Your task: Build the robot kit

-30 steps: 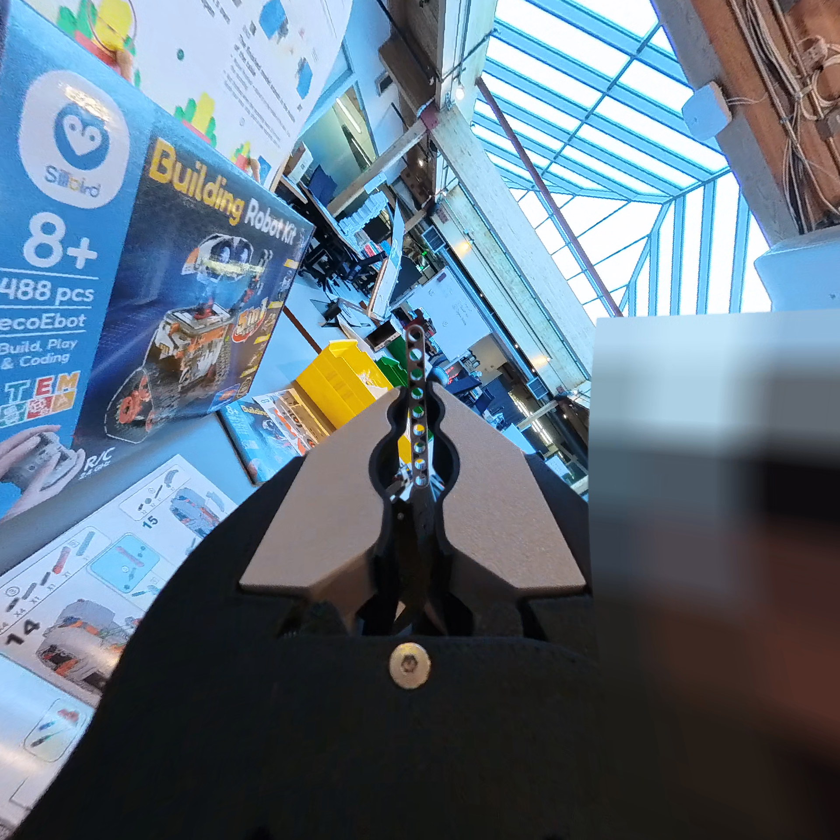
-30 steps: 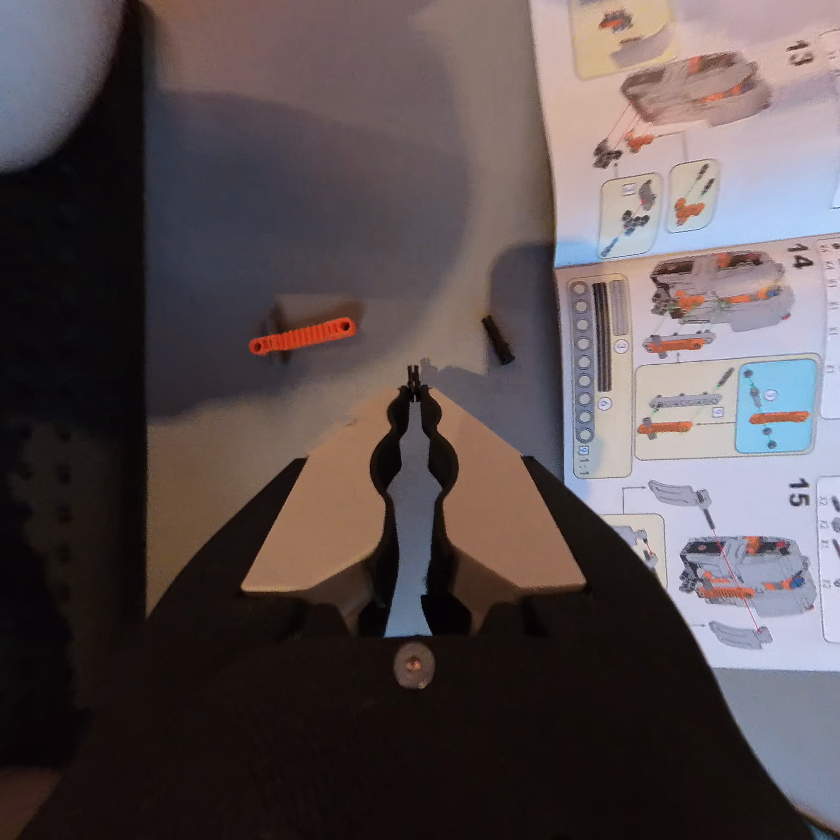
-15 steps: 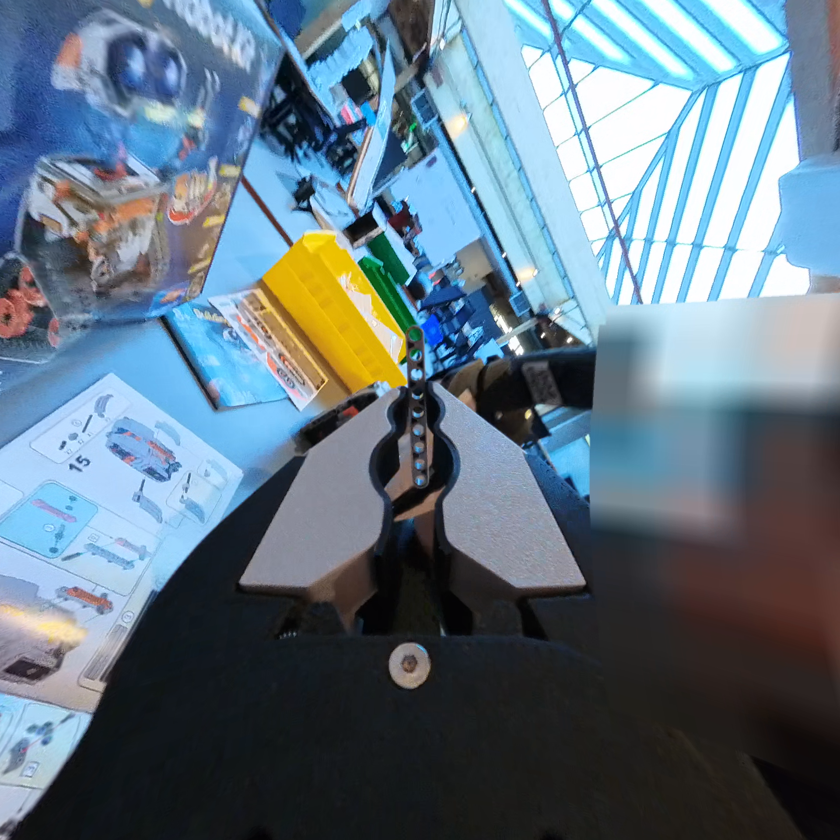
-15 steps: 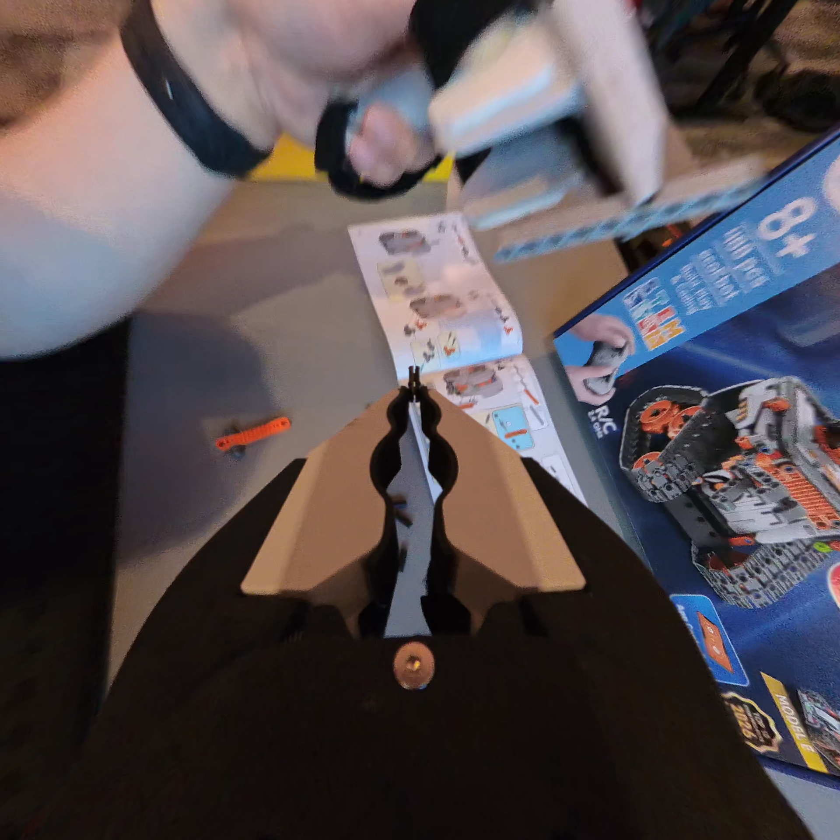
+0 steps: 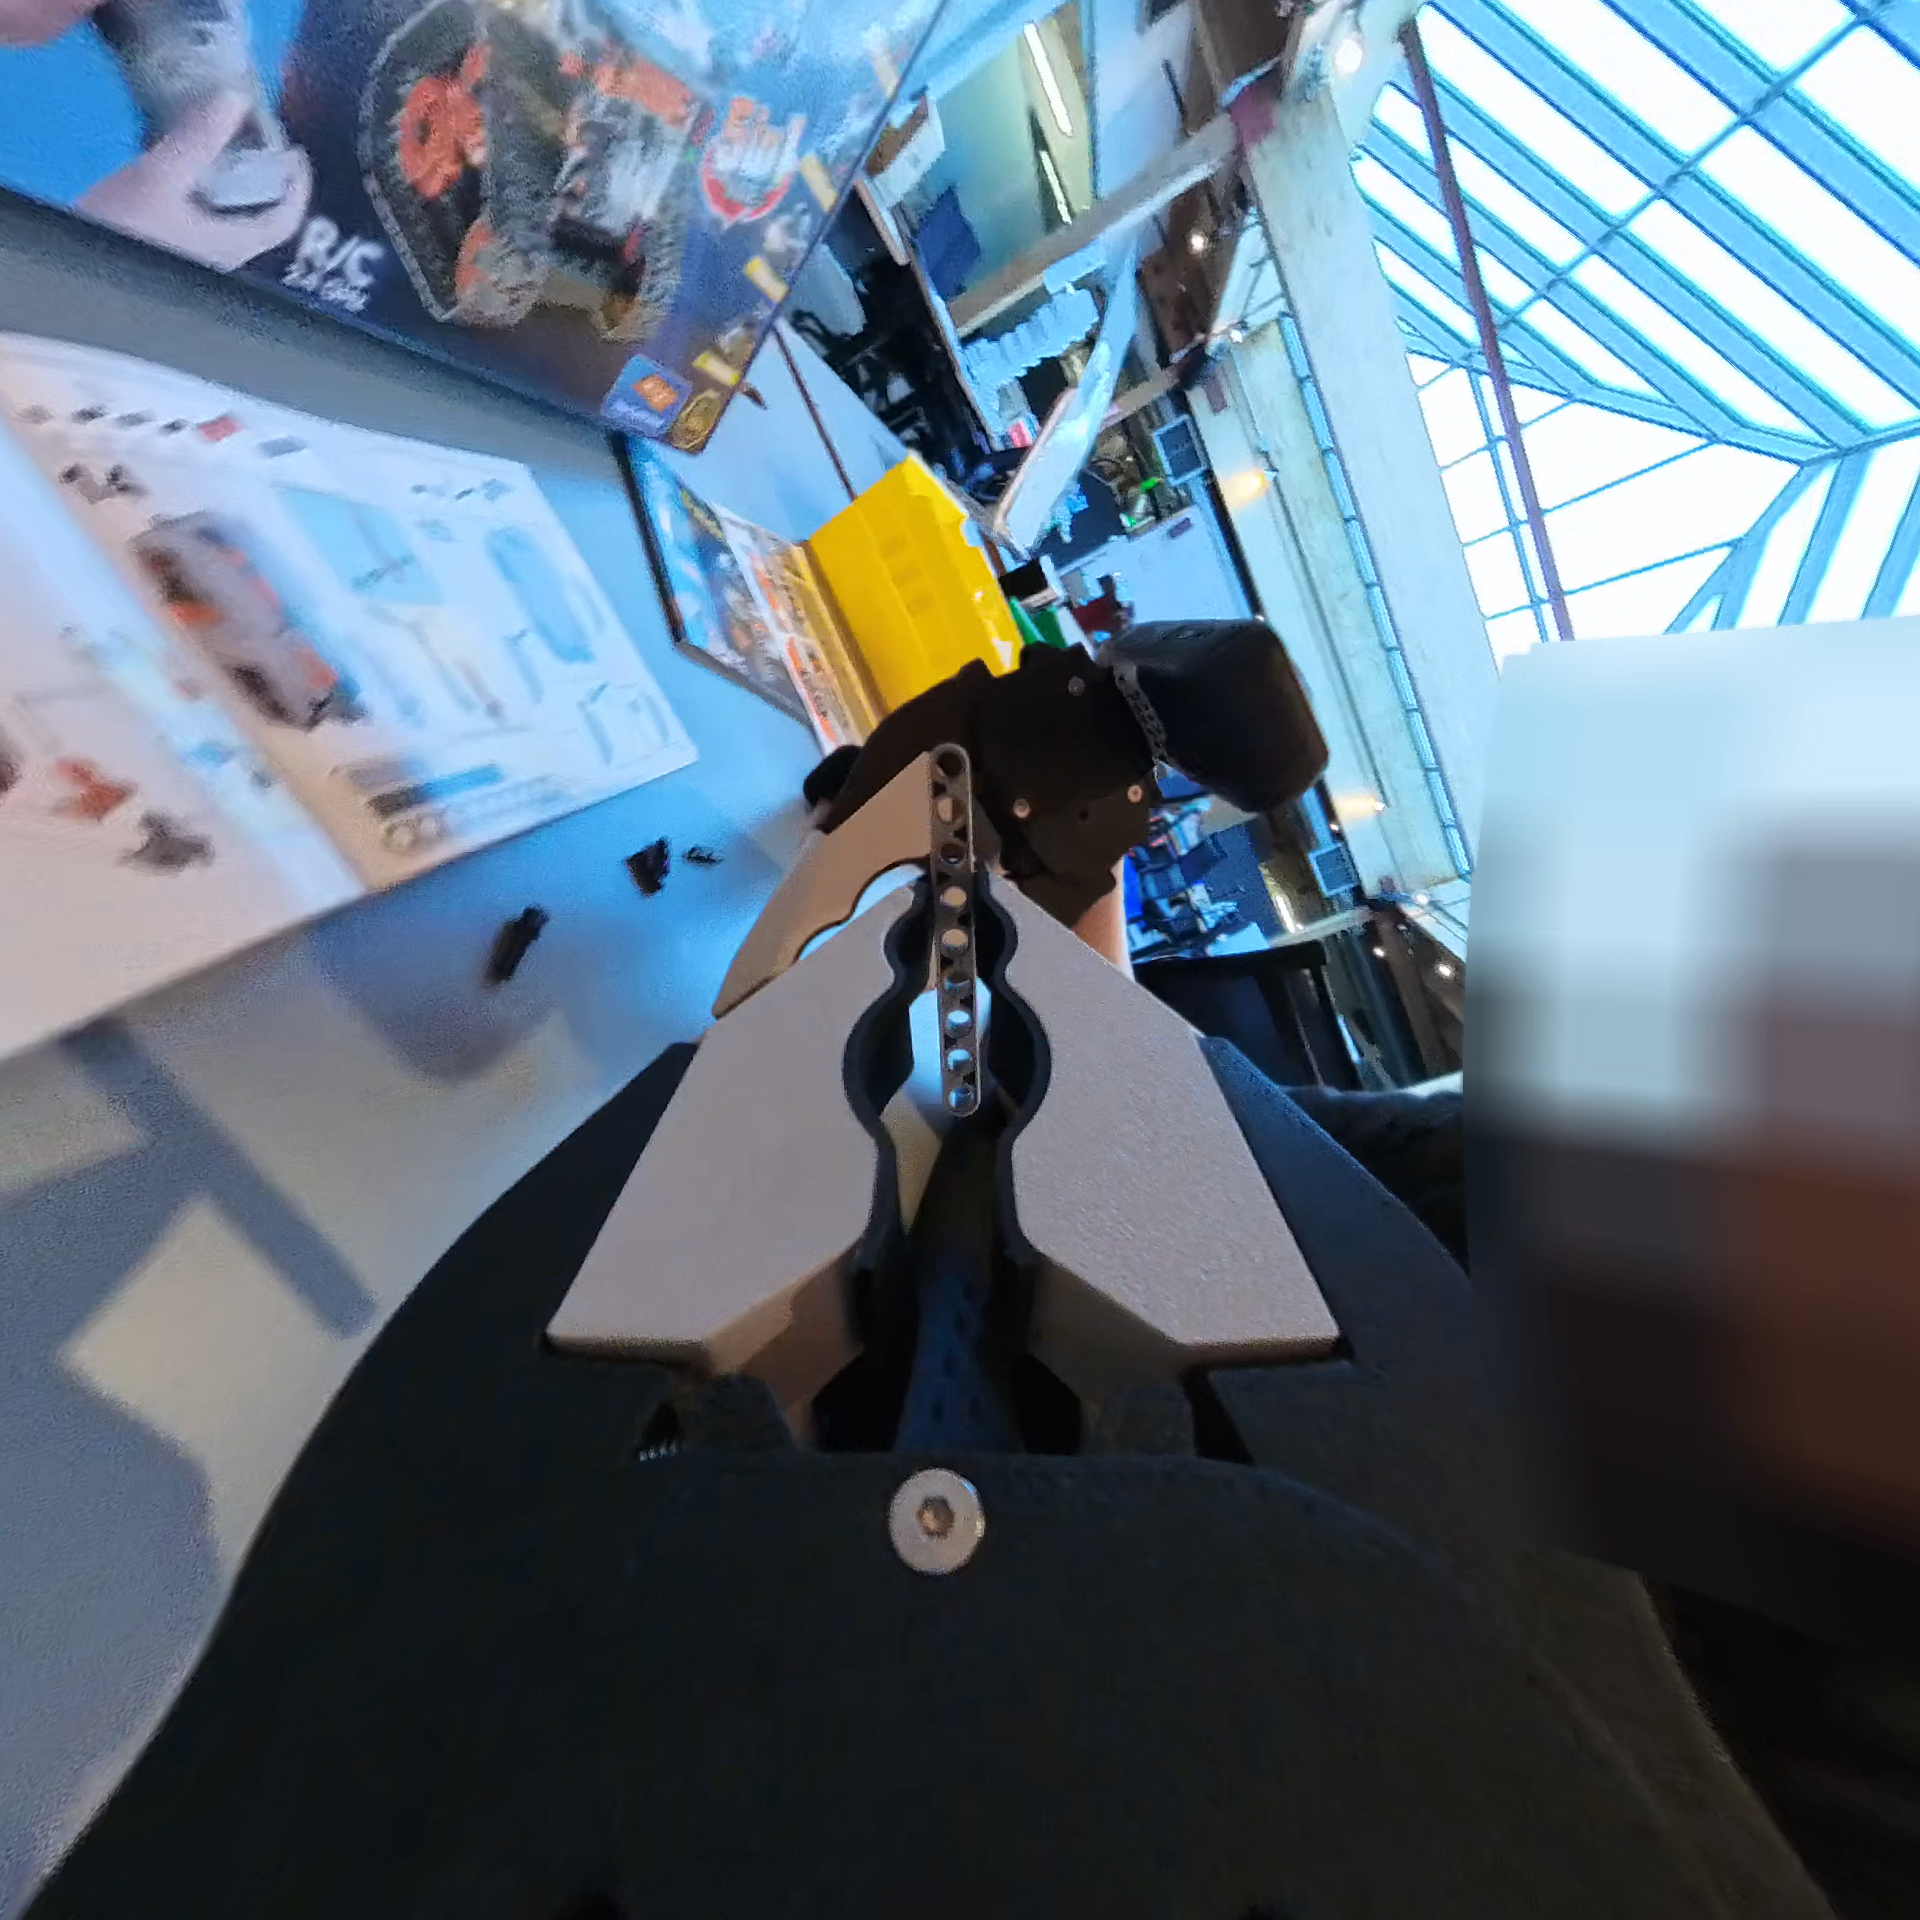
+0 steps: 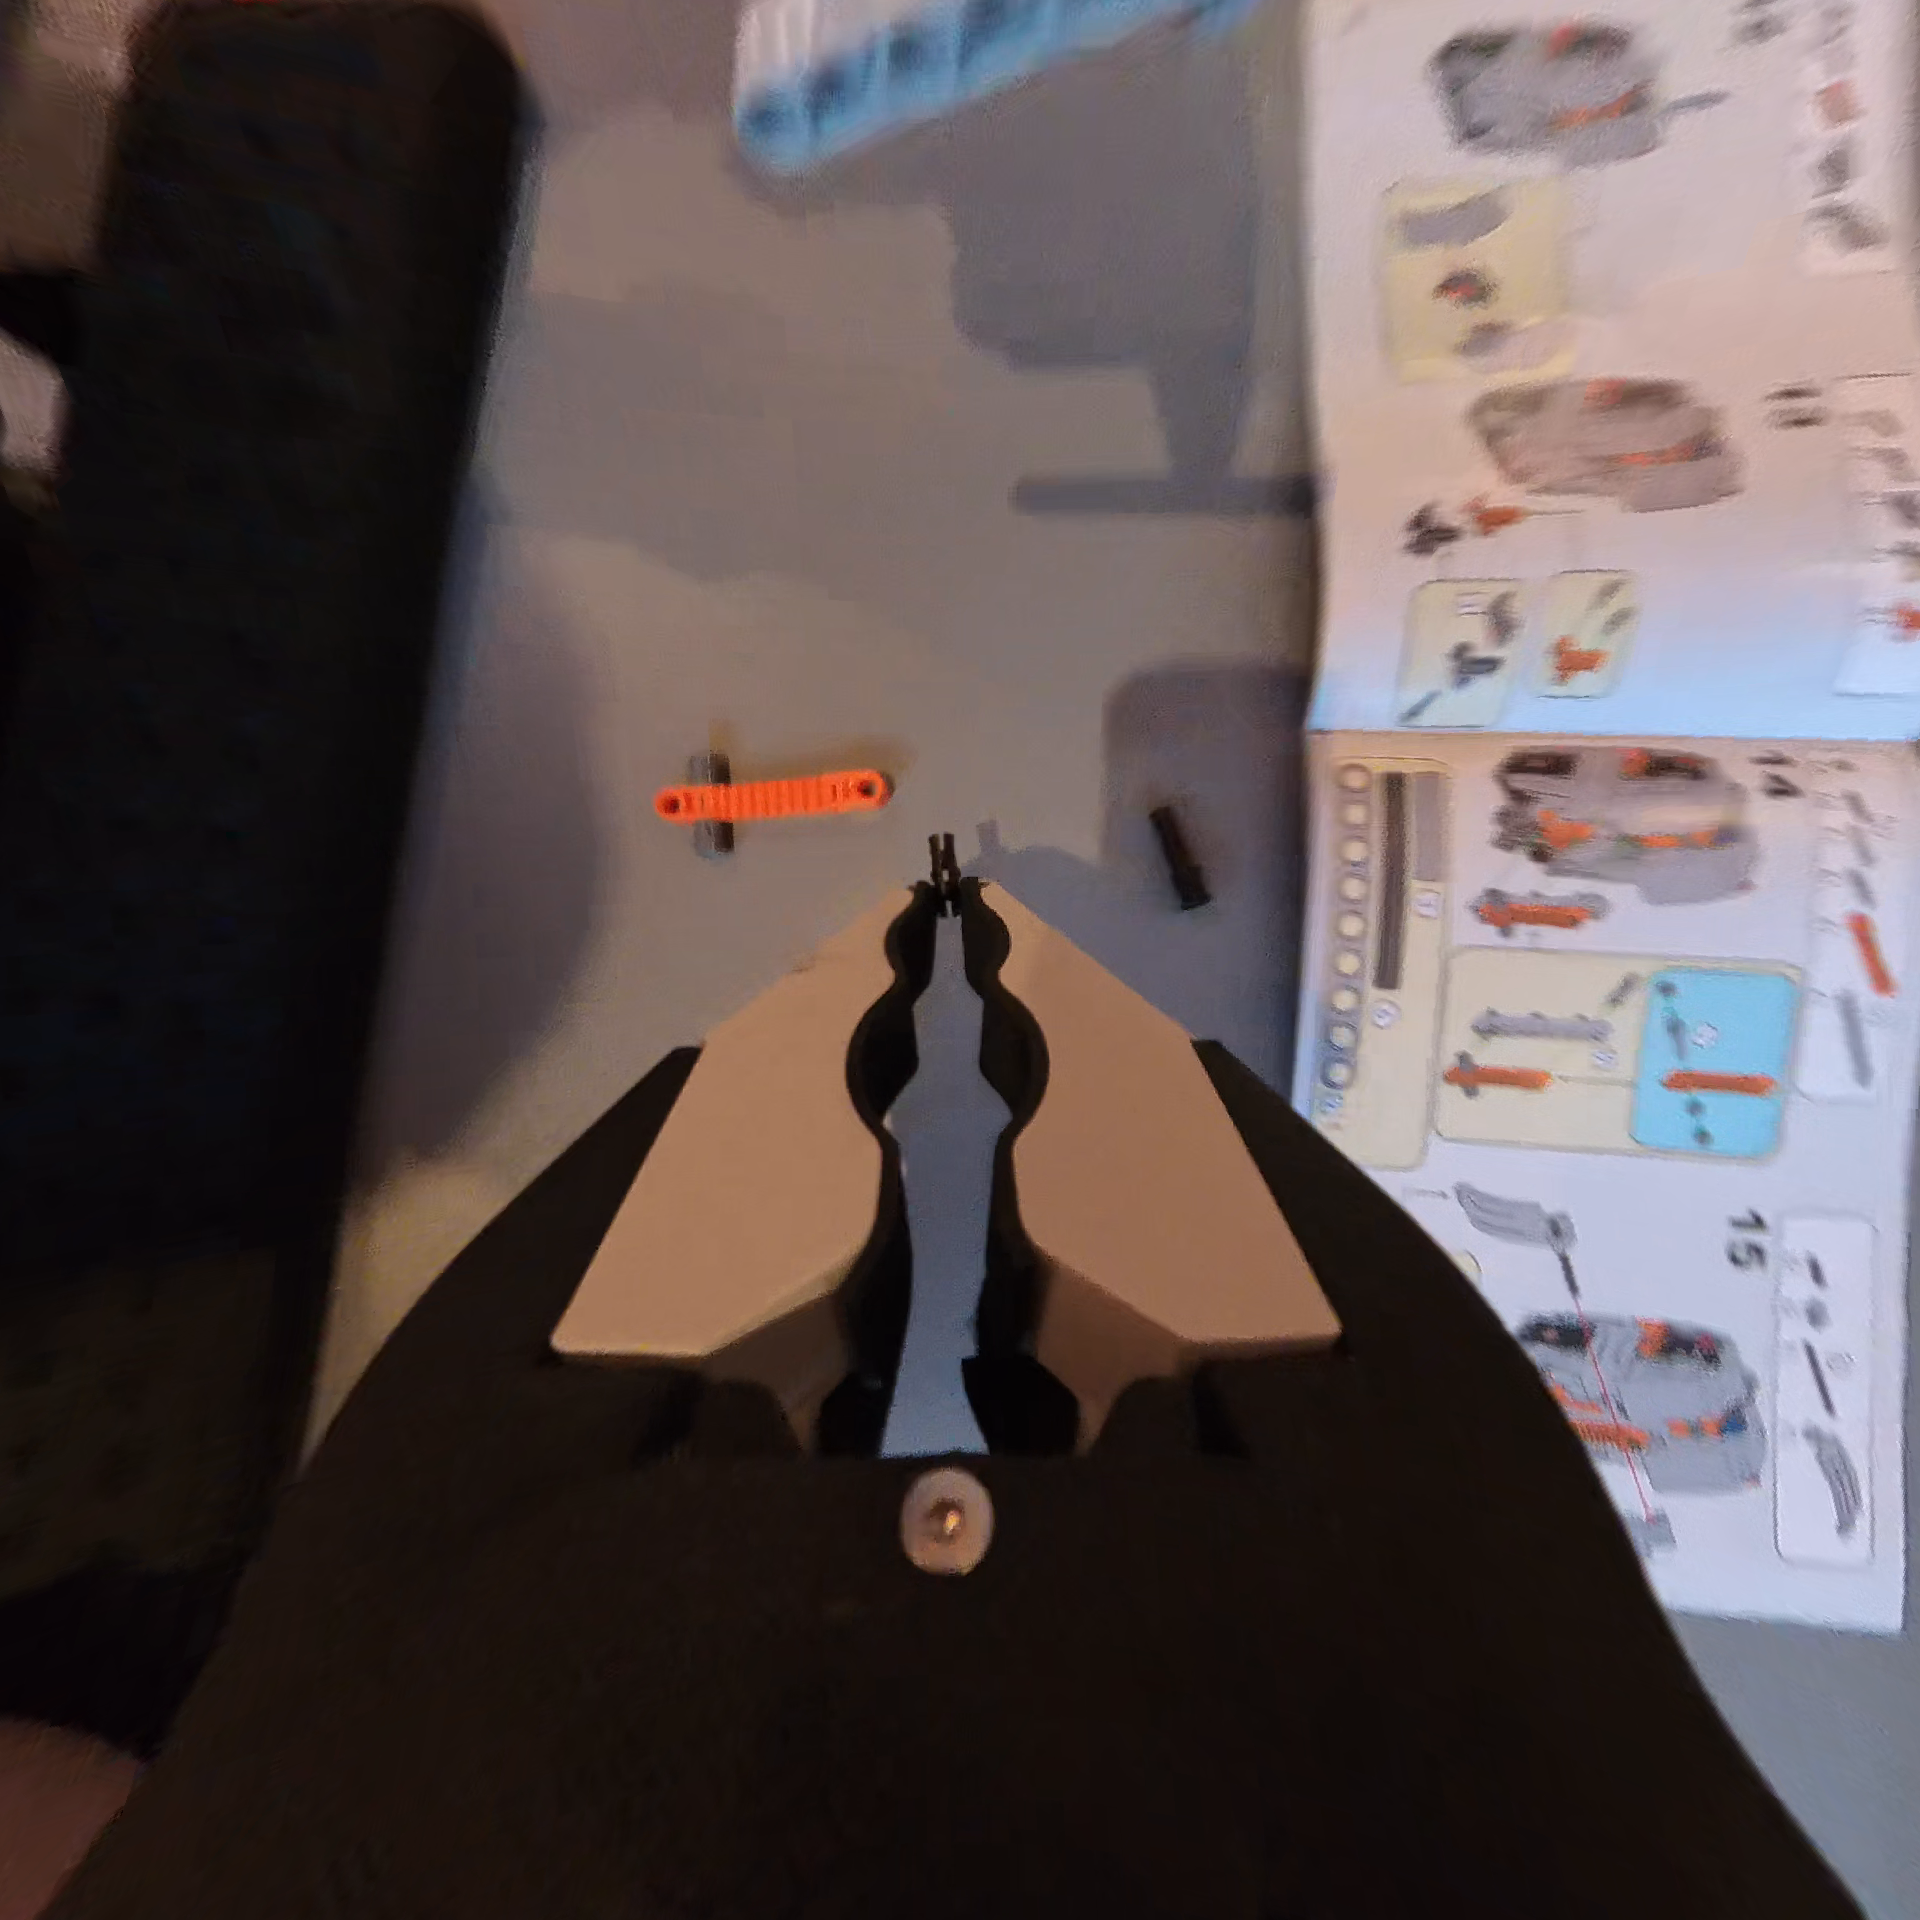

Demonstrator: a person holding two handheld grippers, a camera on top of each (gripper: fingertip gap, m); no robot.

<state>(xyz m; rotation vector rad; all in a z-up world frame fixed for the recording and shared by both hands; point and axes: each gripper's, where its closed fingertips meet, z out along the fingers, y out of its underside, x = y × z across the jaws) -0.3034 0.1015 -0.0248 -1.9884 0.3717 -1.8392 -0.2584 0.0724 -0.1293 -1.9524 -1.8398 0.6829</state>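
right gripper (image 6: 948,883) pinching black pin (image 6: 941,854), orange beam (image 6: 771,798) and booklet (image 6: 1621,831) nearby.

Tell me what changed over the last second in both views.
The left tongs swung down from the skylight toward the table; the right tongs now show just beyond them. The right tongs tipped up toward the box half a second ago, then returned over the orange beam and black pin. Unchanged: left grips the grey beam, right grips a small black pin; nothing released.
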